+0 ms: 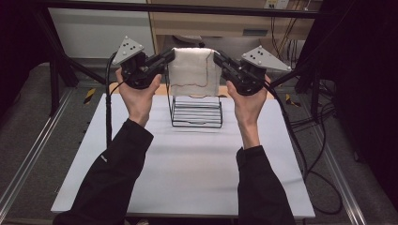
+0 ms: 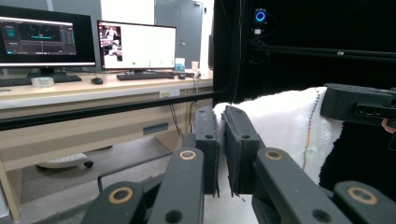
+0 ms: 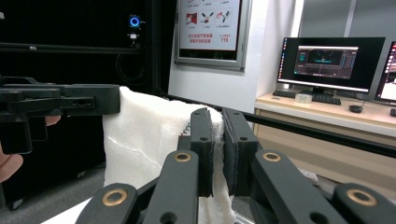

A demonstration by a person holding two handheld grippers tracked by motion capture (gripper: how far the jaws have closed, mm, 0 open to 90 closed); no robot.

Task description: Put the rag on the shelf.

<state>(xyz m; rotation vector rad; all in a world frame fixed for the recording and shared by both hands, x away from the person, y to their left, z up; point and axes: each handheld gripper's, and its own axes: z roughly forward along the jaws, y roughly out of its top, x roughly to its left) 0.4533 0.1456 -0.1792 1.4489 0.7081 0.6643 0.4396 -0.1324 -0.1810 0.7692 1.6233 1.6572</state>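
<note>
Towel (image 1: 190,72) stretched flat between both tools, hanging above wire rack (image 1: 196,111) at far side of worktop (image 1: 197,164).
Left tool (image 1: 170,55) clenched on towel's upper left corner; right tool (image 1: 218,57) clenched on upper right corner.
Top edge of towel runs level, left to right, tool to tool; cloth hangs down from it.
Rack directly below towel's lower hem, which overlaps rack's top from high view; contact cannot tell.
Judgement: next move turns on this vertical line-up, towel over rack, both hands equally near.
</note>
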